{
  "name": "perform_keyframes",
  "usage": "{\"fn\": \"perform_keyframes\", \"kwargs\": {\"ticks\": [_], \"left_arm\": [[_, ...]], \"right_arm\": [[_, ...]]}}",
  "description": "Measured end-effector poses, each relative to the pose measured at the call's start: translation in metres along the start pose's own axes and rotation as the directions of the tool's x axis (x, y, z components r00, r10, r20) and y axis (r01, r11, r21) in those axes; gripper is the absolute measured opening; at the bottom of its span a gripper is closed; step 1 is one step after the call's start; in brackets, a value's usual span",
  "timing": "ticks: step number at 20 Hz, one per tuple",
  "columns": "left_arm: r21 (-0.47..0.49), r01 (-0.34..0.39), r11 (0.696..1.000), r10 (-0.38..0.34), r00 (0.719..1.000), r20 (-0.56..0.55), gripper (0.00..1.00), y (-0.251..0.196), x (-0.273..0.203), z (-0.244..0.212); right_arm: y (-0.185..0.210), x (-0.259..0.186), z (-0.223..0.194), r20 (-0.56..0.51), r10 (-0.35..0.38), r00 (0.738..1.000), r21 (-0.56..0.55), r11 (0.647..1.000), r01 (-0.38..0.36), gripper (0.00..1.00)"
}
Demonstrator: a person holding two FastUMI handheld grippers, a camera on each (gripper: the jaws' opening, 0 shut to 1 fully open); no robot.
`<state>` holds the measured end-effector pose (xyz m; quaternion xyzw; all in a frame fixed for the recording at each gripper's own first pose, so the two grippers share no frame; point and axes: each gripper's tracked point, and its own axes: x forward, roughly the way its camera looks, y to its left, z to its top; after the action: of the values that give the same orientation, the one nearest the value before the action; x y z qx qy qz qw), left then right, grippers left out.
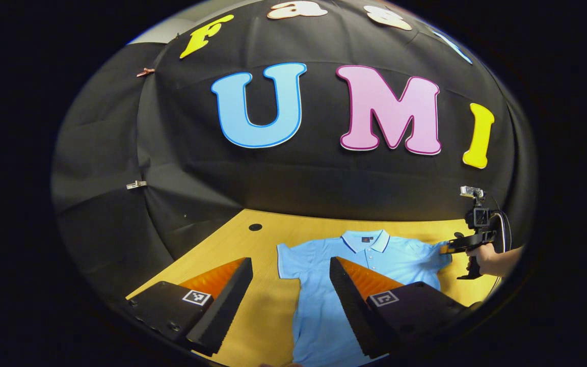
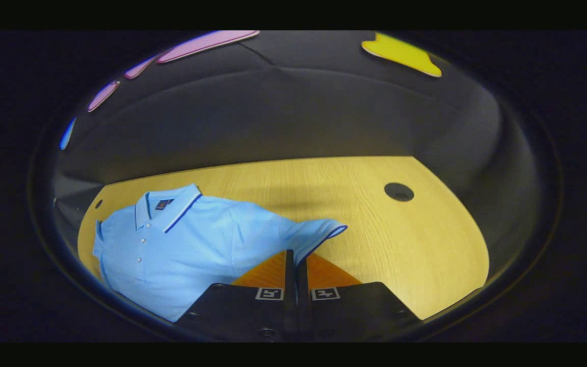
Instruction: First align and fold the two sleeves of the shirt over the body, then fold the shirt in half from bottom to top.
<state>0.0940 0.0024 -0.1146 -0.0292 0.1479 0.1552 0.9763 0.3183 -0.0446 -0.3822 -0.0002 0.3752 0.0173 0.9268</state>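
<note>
**Right tool clamped on a sleeve, left tool apart over the shirt**

A light blue short-sleeved polo shirt (image 1: 375,257) with dark piping on its collar lies face up on the yellow wood-grain worktop (image 2: 416,239), collar toward the black cloth wall.

The left tool (image 1: 291,285) hangs above the shirt with its fingers spread wide apart and nothing between them; one finger stands over the bare worktop beside the shirt's sleeve, the other over the shirt's chest.

The right tool (image 2: 296,260) has its fingers pressed together on the edge of the shirt's other sleeve (image 2: 319,232), and the cloth there is drawn out from the shirt's body. In the left gripper view this tool (image 1: 446,248) sits at the shirt's far sleeve, held by a hand (image 1: 489,260).

A round dark hole (image 2: 399,191) sits in the worktop beyond that sleeve, well apart from the shirt.
</note>
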Motion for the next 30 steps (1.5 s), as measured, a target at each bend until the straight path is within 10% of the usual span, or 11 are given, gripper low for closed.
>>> {"fn": "perform_keyframes", "kwargs": {"ticks": [9, 18, 25, 30], "left_arm": [[-0.037, -0.025, 0.999, 0.024, 1.000, -0.014, 0.97, 0.036, -0.012, -0.013], [-0.047, -0.070, 0.996, 0.068, 0.997, -0.037, 1.00, 0.080, -0.026, -0.028], [-0.051, -0.050, 0.997, 0.047, 0.998, -0.049, 0.97, 0.086, -0.014, -0.035], [-0.052, -0.004, 0.999, 0.002, 0.999, -0.033, 0.97, 0.076, 0.019, -0.029]], "right_arm": [[0.110, -0.026, 0.046, 0.092, 0.112, 0.989, -0.270, 0.959, -0.083, 0.05], [0.237, -0.024, -0.022, -0.054, 0.244, 0.968, -0.465, 0.852, -0.240, 0.06], [0.239, -0.047, -0.027, -0.025, 0.261, 0.965, -0.418, 0.874, -0.247, 0.95], [0.193, -0.081, -0.006, 0.082, 0.208, 0.975, -0.378, 0.911, -0.163, 0.98]]}}
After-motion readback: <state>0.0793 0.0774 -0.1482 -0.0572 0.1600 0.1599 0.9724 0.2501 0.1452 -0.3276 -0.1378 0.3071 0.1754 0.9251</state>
